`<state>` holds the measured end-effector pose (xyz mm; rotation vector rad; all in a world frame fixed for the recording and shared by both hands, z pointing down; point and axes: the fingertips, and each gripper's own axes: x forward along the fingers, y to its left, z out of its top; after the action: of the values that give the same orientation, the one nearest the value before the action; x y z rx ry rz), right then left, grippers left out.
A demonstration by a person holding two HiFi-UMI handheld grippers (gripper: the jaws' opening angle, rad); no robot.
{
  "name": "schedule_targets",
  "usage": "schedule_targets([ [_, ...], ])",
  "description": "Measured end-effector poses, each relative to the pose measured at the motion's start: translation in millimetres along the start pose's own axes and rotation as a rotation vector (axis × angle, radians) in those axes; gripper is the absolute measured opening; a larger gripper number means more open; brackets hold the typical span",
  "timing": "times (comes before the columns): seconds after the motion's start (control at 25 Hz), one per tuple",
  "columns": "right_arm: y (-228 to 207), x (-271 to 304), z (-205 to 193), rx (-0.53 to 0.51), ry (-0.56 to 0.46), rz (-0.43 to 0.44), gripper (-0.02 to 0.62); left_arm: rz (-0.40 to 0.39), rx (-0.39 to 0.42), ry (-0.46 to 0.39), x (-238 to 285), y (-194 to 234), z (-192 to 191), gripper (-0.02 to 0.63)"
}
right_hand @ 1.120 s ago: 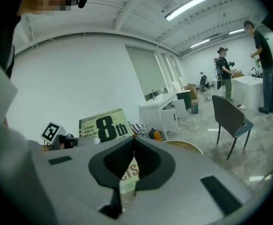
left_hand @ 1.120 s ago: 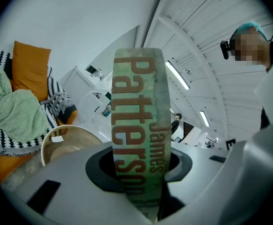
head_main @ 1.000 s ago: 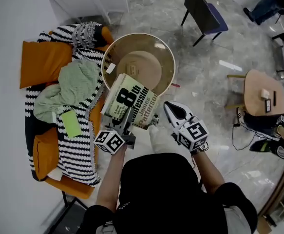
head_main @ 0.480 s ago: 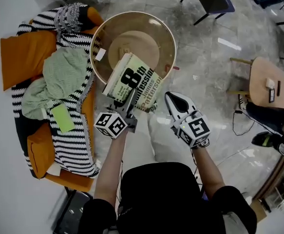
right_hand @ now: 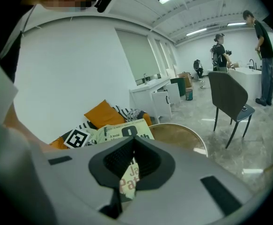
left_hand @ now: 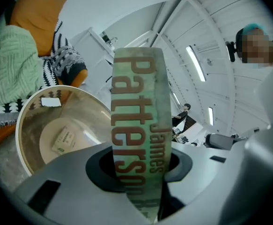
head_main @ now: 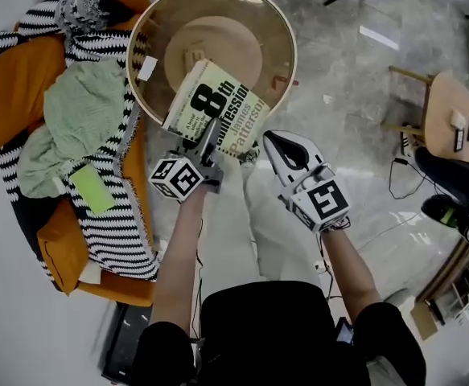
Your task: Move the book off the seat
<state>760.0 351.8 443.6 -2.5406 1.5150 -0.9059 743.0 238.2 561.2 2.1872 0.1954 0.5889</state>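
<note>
Left gripper (head_main: 204, 145) jaws clenched on the book (head_main: 216, 109) at its spine, cover tilted up, which keeps it well clear of the seat (head_main: 61, 244) at 9 o'clock. Book hangs over the near rim of the round glass surface (head_main: 286, 51) at 12 o'clock, the likely drop spot; contact not certain. Right gripper (head_main: 276, 145) at 3 o'clock of book, jaws closed on nothing, idle. Seat heaped with striped throw (head_main: 117, 223) and green blanket (head_main: 73, 119). White tag (head_main: 147, 68) near surface's 9 o'clock rim; landing otherwise looks free

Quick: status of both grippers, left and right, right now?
Left gripper: closed on the book, clamped at its spine.
Right gripper: closed, holding nothing.
</note>
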Motion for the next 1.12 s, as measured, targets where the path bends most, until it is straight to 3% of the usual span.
schedule_targets([
  [0.4,-18.0,55.3,-63.3,0.058,0.058,-0.036,0.015,0.027,-0.086,0.094,34.8,94.1,-43.7,0.163],
  [0.64,-34.8,80.9,-89.7,0.057,0.098,-0.058,0.015,-0.003,-0.114,0.154,58.4,126.2,-62.0,0.163],
  [1.12,-50.6,127.4,-103.6,0.11,0.111,-0.087,0.015,-0.065,-0.283,0.182,104.6,166.3,-58.6,0.163],
])
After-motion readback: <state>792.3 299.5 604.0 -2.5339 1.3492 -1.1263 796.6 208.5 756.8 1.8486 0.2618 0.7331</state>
